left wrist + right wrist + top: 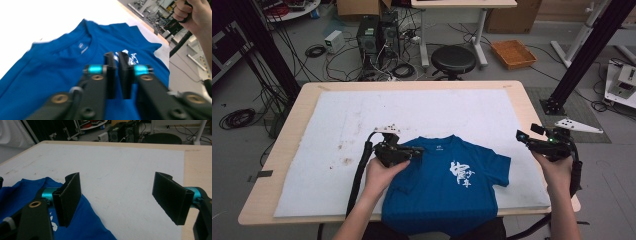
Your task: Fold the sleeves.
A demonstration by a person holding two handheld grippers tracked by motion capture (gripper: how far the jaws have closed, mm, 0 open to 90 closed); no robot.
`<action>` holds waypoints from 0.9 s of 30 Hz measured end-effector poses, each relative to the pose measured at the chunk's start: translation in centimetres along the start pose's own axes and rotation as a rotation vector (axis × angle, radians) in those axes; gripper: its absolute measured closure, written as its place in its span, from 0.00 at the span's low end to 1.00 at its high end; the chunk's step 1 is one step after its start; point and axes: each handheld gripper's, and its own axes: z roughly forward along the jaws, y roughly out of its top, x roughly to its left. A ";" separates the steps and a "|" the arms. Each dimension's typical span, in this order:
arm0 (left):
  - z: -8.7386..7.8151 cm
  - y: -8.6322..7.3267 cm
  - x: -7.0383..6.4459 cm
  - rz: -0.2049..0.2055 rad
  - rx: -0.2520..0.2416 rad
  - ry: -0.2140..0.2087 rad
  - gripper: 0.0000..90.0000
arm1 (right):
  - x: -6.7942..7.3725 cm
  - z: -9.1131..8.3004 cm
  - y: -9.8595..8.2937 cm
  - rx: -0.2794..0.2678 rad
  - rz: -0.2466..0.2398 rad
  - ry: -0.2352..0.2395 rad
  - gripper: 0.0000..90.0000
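Observation:
A blue T-shirt (pixel 437 190) with white print on the chest lies flat on the white mat (pixel 337 120), its hem hanging over the near table edge. My left gripper (pixel 416 151) hovers over the shirt's left shoulder beside the collar. In the left gripper view this gripper (pixel 116 56) has its jaws almost together, with nothing seen between them and the shirt (pixel 50 65) below. My right gripper (pixel 523 137) is held just right of the shirt's right sleeve. It (pixel 117 195) stands wide open above the mat, with the sleeve (pixel 82 225) under its left jaw.
The wooden table (pixel 532 107) shows bare along its right and left edges. Behind it stand a black stool (pixel 453 59), computer towers (pixel 377 32) with cables, and an orange tray (pixel 513 52). A black frame post (pixel 584 55) rises at the right.

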 end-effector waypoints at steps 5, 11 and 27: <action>-0.3 0.0 -0.5 0.080 -0.024 0.023 0.69 | -0.2 -0.1 -0.1 0.002 0.004 -0.005 0.26; -4.1 -0.5 -0.1 0.189 -0.101 0.168 0.54 | -0.4 0.2 -0.6 0.056 0.013 -0.012 0.35; -13.2 -2.7 3.7 0.169 -0.237 0.357 0.50 | -2.1 3.6 -4.8 0.320 0.007 0.019 0.71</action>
